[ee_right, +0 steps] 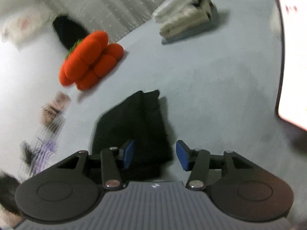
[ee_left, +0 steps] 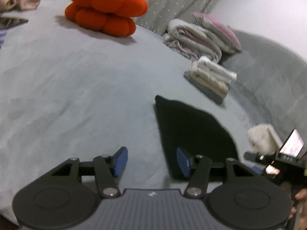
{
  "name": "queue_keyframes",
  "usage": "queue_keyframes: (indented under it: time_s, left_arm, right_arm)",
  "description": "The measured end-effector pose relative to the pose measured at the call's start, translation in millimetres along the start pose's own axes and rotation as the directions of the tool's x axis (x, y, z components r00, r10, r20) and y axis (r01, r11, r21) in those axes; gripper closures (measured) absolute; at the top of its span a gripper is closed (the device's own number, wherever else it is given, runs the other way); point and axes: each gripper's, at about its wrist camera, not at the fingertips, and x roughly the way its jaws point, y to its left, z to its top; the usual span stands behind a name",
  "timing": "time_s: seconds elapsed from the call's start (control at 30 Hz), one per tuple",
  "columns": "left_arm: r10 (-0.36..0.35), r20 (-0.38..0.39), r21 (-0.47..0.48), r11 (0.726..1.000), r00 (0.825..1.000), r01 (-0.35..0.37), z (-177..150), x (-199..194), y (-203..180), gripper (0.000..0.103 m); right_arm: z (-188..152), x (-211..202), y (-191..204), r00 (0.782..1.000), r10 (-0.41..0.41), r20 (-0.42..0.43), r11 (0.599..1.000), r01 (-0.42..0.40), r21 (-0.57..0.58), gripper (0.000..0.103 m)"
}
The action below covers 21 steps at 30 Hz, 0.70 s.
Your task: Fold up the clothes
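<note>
A folded black garment [ee_left: 191,130] lies flat on the grey bed sheet [ee_left: 76,95]. My left gripper [ee_left: 151,162] hovers at its near left edge, open. Its right pad [ee_left: 183,162] stands over the cloth's border, and only sheet shows between the pads. In the right wrist view the same black garment [ee_right: 134,122] lies just ahead of and under my right gripper [ee_right: 155,156]. That gripper is open too, with its left pad [ee_right: 129,154] above the cloth and its right pad above bare sheet. Neither pair of pads presses on the fabric.
An orange pumpkin-shaped cushion [ee_left: 105,7] sits at the back of the bed. A stack of folded pale clothes [ee_left: 213,76] and a folded blanket with a pink pillow [ee_left: 201,36] lie at the right. Loose clothes [ee_right: 51,113] are piled at the left. A lit screen [ee_right: 293,57] borders the right.
</note>
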Motion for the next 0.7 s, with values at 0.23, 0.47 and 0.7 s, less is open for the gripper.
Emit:
queue_keyframes:
  time_s: [0.23, 0.47, 0.7]
  left_arm:
    - [-0.026, 0.057, 0.083, 0.996, 0.998, 0.021, -5, -2, -22, 0.047]
    - [-0.006, 0.083, 0.419, 0.908, 0.997, -0.030, -26, 15, -79, 0.047]
    - [0.065, 0.086, 0.616, 0.780, 0.994, -0.104, -50, 46, -106, 0.050]
  right_arm:
    - [3, 7, -15, 0.984, 0.167, -0.057, 0.953, -0.146, 0.265, 0.056]
    - [-3, 12, -8, 0.979, 0.163, -0.126, 0.956, -0.125, 0.267, 0.056]
    - [-10, 18, -6, 0.968, 0.212, -0.137, 0.939, -0.163, 0.303, 0.056]
